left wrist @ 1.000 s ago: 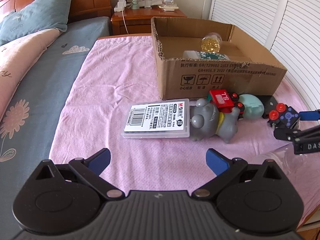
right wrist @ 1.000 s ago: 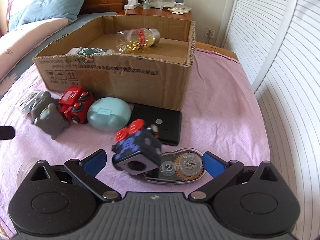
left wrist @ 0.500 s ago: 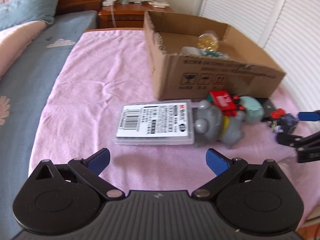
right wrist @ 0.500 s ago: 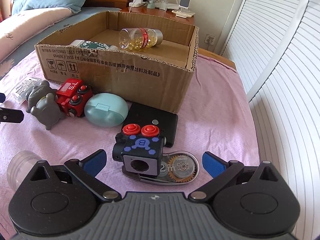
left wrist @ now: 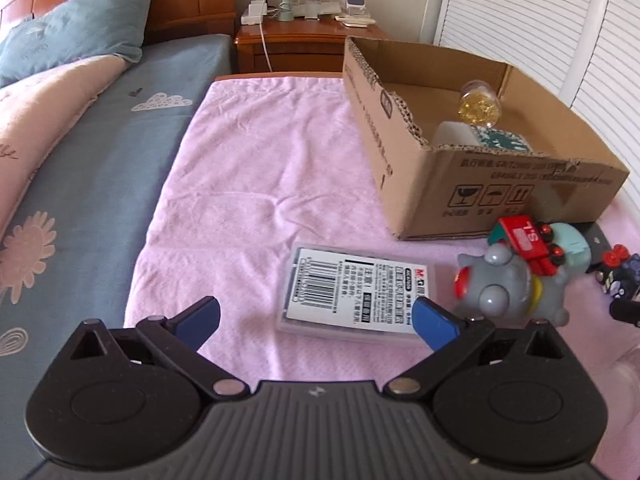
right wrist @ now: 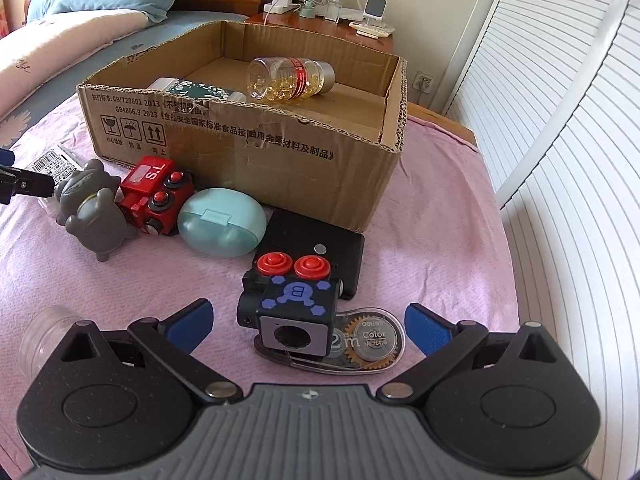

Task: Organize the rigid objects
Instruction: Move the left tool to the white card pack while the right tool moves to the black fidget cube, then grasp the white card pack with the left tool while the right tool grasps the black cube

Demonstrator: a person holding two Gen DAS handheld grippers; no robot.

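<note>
Both the left gripper (left wrist: 316, 318) and right gripper (right wrist: 307, 323) are wide open and empty, the right one over the cube toy (right wrist: 295, 312) beside the cardboard box (right wrist: 256, 152) on the pink towel (right wrist: 432, 240)

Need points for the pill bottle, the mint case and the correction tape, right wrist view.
pill bottle (right wrist: 289, 80), right wrist view: on its clear body, by the red label.
mint case (right wrist: 222, 222), right wrist view: on its lid, just below the clasp.
correction tape (right wrist: 370, 340), right wrist view: on its clear shell, over the reel.
</note>
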